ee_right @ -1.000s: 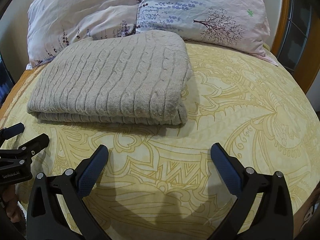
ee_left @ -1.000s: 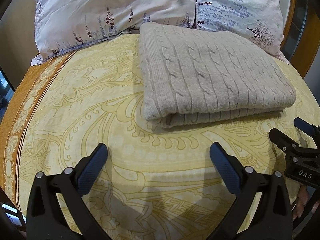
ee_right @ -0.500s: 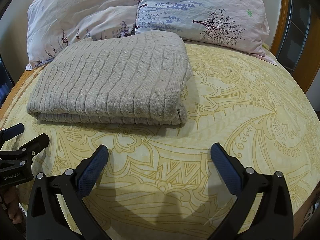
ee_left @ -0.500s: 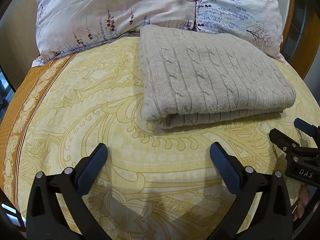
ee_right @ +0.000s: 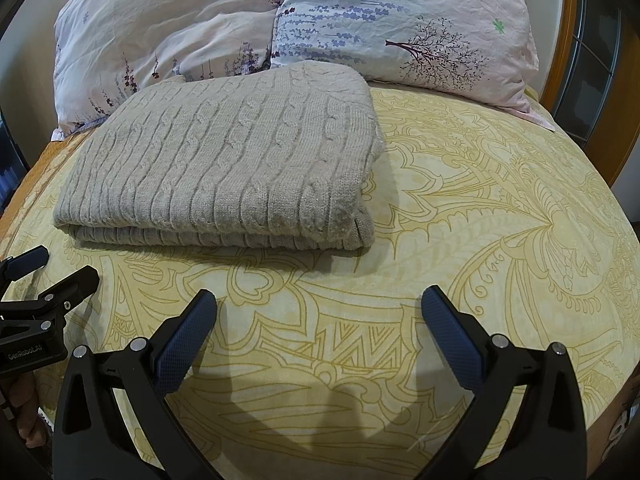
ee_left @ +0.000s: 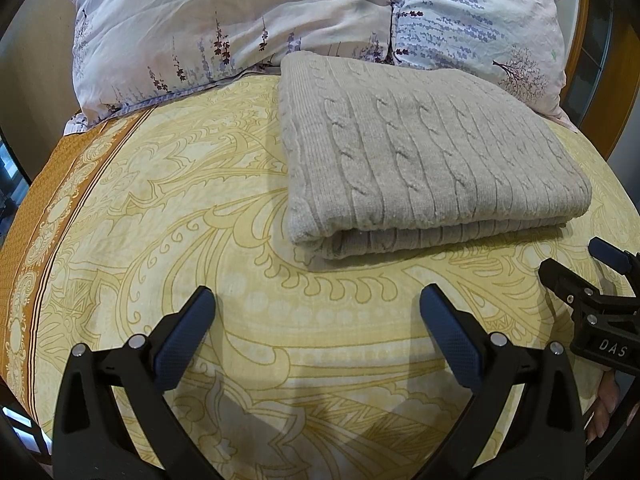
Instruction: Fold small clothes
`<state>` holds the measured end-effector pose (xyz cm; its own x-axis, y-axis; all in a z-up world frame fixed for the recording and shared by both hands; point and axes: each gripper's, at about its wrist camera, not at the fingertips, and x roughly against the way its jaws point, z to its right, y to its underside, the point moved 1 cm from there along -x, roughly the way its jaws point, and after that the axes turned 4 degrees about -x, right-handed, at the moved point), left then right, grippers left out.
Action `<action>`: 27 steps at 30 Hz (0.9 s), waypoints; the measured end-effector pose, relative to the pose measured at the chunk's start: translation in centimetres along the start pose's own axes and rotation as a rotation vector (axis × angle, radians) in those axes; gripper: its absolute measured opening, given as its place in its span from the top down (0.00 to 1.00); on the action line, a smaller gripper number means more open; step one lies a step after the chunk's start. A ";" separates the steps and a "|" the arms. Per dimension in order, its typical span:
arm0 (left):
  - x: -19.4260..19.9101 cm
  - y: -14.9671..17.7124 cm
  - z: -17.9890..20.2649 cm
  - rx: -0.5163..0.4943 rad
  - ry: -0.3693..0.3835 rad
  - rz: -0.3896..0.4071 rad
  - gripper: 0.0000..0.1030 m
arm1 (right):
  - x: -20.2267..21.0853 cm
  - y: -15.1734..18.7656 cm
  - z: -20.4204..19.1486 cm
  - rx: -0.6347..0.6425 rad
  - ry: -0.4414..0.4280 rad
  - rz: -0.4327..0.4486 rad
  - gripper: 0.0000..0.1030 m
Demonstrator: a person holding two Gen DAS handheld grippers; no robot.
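Observation:
A beige cable-knit sweater (ee_left: 424,160) lies folded in a neat rectangle on the yellow patterned bedspread (ee_left: 200,216), near the pillows. It also shows in the right wrist view (ee_right: 232,160). My left gripper (ee_left: 316,316) is open and empty, hovering over the bedspread short of the sweater's near left corner. My right gripper (ee_right: 318,316) is open and empty, short of the sweater's near right corner. Each gripper shows at the edge of the other's view: the right gripper (ee_left: 576,268) and the left gripper (ee_right: 52,268).
Two floral pillows (ee_left: 224,28) (ee_right: 400,24) lie behind the sweater at the head of the bed. A wooden bed frame (ee_right: 560,52) runs along the right. An orange border strip (ee_left: 44,208) edges the bedspread on the left.
Both views have shifted very slightly; the sweater sits a touch lower in the left wrist view. The sweater and the open jaws are unchanged.

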<state>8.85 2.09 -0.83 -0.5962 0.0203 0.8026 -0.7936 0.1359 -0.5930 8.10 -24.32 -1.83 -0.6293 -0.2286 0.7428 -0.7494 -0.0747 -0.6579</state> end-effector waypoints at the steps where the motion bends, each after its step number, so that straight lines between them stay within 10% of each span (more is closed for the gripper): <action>1: 0.0 0.0 0.0 0.000 0.000 0.000 0.02 | 0.0 0.0 0.0 0.000 0.000 0.000 0.01; 27: 0.0 -0.2 0.0 0.005 -0.005 0.008 0.02 | 0.0 0.0 0.0 -0.001 0.001 0.001 0.01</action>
<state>9.01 2.02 -0.78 -0.6029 0.0163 0.7976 -0.7896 0.1307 -0.5995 8.08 -24.32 -1.83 -0.6301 -0.2278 0.7423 -0.7491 -0.0732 -0.6584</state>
